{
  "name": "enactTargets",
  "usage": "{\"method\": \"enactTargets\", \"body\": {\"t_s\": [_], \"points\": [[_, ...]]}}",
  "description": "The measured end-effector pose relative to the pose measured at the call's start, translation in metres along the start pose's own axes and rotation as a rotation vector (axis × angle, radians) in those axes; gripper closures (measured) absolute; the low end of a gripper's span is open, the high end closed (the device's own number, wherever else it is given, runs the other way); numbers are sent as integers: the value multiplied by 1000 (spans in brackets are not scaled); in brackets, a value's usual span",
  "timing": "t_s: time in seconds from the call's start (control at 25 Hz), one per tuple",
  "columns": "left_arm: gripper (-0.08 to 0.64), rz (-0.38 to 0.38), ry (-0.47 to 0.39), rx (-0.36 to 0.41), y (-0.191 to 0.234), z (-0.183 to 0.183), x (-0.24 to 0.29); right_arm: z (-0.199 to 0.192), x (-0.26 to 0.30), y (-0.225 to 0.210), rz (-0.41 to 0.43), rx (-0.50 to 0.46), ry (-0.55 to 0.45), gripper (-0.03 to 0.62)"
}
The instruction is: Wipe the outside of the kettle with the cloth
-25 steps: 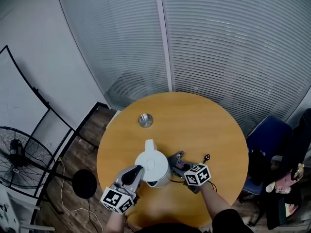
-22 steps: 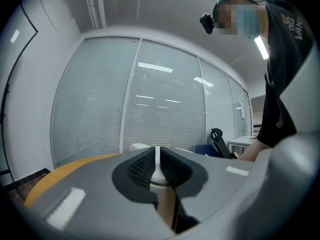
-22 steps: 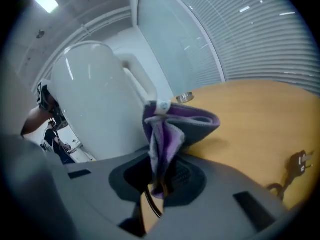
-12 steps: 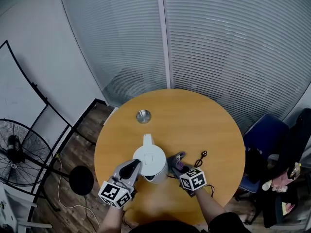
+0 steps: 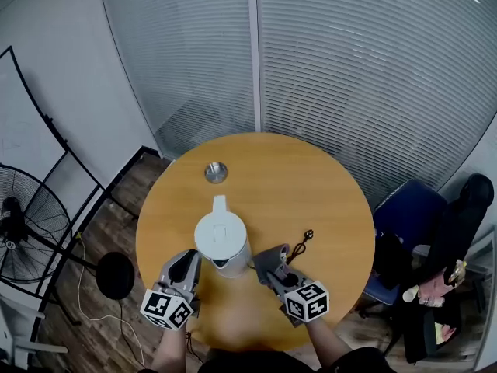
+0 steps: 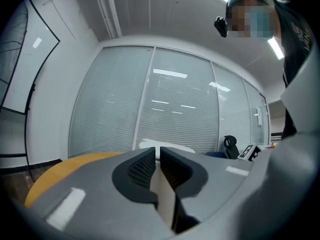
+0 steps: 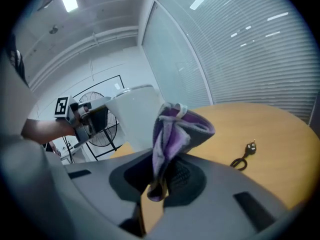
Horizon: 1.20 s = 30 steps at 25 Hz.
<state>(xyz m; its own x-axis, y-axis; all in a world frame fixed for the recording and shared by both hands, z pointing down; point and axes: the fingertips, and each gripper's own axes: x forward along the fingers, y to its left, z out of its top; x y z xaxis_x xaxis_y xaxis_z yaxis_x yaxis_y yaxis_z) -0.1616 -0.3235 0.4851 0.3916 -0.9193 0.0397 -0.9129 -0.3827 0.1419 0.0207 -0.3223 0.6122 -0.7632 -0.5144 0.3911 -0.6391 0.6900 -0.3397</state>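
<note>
Right gripper (image 7: 167, 173) backed off kettle (image 5: 221, 235), cloth (image 7: 172, 129) pinched at fingertips (image 7: 186, 176); left gripper (image 6: 160, 160) nips kettle. We flag: cloth pulling free w/ hard rubbing.

Handle of the kettle (image 5: 220, 238), mostly hidden within the left tool (image 5: 189, 259)'s grip.

Head view overhead, gripper views share kettle (image 5: 221, 239)
</note>
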Motion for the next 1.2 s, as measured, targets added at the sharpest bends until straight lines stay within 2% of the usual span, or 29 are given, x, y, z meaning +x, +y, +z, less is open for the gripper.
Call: {"method": "enactTargets", "body": {"t_s": [0.12,0.28,0.48,0.68,1.2], "points": [[523,19,33,-21,-7,-18,-17,3,-17,14,7,-11,-25,551],[523,0,77,-37,-21,-36,-39,10,-37,41,13,-23,-83,551],[532,-78,123,-28,-45,-51,-63,12,-58,75,-16,-21,-140,551],[545,-161,140,-9,-63,-49,-98,9,-70,116,-68,-53,-159,551],[549,-221,170,-29,-65,-69,-205,-22,-94,214,-145,-38,-214,551]]}}
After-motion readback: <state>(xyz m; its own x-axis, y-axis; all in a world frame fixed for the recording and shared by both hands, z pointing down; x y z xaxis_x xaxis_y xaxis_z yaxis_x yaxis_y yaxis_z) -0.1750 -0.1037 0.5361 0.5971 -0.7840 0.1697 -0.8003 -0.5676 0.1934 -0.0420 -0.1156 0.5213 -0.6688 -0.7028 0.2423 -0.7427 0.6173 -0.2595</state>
